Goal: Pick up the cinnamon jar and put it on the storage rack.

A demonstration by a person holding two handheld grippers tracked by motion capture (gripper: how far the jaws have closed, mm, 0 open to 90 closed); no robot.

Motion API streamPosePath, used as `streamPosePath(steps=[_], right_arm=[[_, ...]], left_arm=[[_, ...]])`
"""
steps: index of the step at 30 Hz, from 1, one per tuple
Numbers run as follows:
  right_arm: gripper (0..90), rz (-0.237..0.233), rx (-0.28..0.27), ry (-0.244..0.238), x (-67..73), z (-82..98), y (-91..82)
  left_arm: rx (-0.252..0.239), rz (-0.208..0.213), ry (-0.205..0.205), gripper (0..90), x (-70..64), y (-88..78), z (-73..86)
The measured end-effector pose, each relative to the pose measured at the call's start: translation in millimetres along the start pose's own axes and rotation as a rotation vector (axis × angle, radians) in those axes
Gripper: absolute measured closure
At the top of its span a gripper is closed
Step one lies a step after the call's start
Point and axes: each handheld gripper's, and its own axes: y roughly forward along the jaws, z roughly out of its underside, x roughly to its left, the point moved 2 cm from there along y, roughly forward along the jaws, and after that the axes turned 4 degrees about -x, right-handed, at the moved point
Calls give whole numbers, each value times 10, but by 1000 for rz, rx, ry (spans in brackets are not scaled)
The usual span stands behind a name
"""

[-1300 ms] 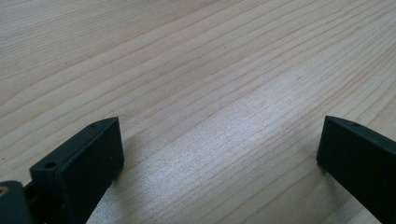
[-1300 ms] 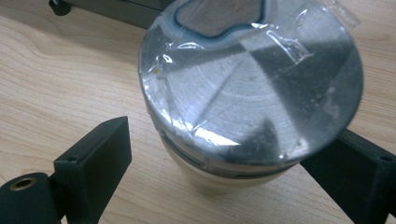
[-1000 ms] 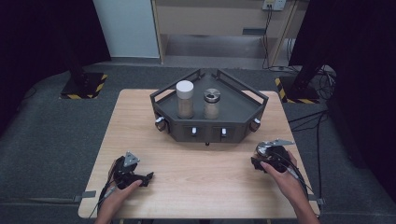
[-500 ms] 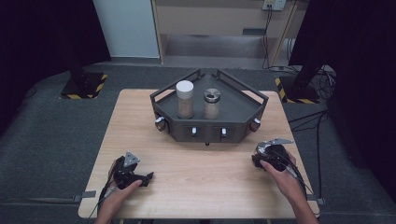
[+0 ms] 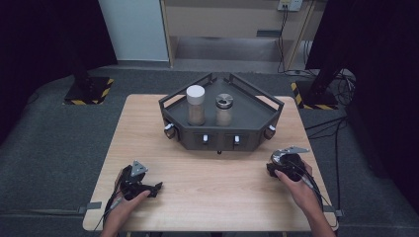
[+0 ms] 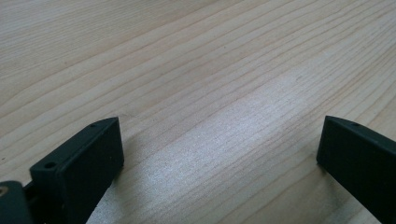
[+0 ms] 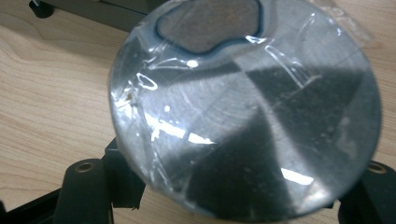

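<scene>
While both hands rest low on the near side of the tabletop (image 5: 212, 173), the scene reads from left to right:

Left gripper (image 5: 148, 188): lies at the near left of the tabletop in the person's left hand; in the left gripper view its jaws stand wide apart over bare wood with nothing between them.

Tray (image 5: 257, 118): a dark, angular tray sits at the far middle of the tabletop, well apart from both grippers.

White-capped jar (image 5: 195, 104): stands upright in the tray, on its left side.

Metal-capped jar (image 5: 224, 109): stands upright just beside the first jar, to its right.

Right gripper (image 5: 276, 165): at the near right, held in the person's right hand; its jaws have just been closing and now clamp a round metal lid (image 7: 243, 107).

Lid: round, shiny, covered with crinkled clear film, gripped between the right gripper's jaws above the wood, near the tray's right front corner.
</scene>
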Motion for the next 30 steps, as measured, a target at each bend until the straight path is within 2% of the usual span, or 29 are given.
streamPosePath(steps=[18, 30], right_arm=[[313, 3, -14, 5, 15, 23, -14], [313, -7, -14, -11, 41, 0, -109]], left_arm=[[0, 1, 0, 0, 1, 0, 0], [0, 0, 0, 0, 0, 0, 0]])
